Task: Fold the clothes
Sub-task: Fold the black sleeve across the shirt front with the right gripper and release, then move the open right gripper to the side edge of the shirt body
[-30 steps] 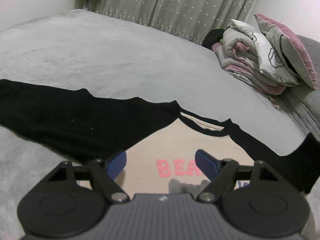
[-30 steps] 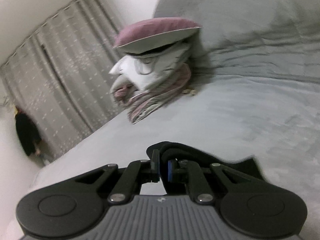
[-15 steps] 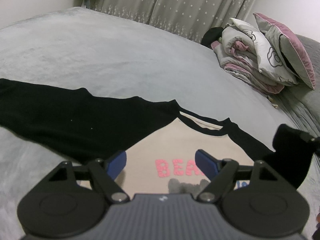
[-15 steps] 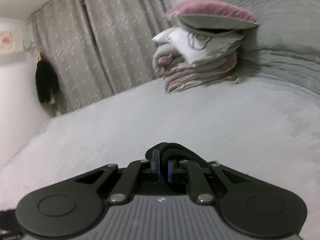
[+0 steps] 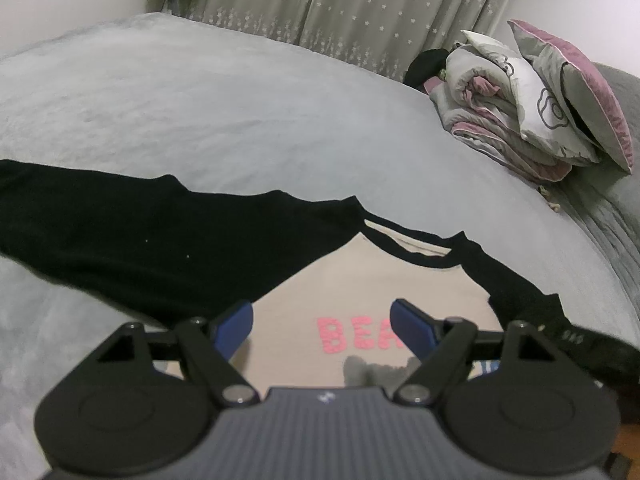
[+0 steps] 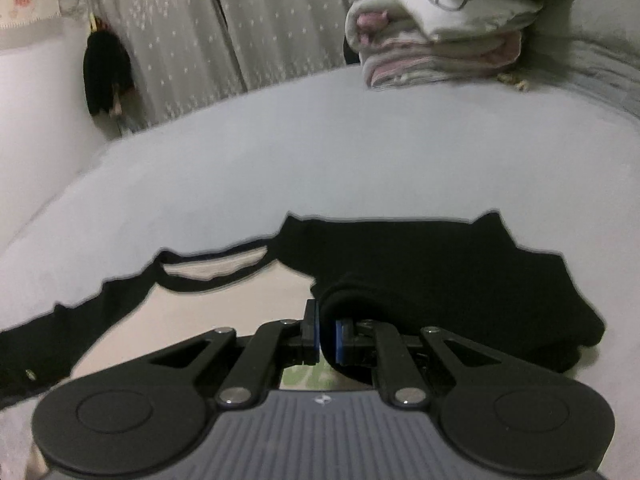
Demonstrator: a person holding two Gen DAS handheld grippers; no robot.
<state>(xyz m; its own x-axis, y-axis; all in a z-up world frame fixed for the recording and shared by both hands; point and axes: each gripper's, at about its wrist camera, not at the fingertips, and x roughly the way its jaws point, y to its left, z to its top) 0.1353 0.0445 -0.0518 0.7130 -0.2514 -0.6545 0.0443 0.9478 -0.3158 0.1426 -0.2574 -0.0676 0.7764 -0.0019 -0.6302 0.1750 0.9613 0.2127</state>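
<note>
**Right sleeve pinched, shirt flat on the bed**

The shirt, cream-bodied with black sleeves and pink lettering, lies spread on the grey bed. Your right gripper has its fingers clenched on a fold of the black right sleeve, drawn in over the shirt's body. Your left gripper hovers above the chest, fingers released and wide apart. Folded bedding sits well apart by the curtains.

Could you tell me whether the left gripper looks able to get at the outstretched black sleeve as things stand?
Probably yes: the left gripper is open and empty above the shirt, and the black sleeve lies flat and uncovered just to its left.
</note>
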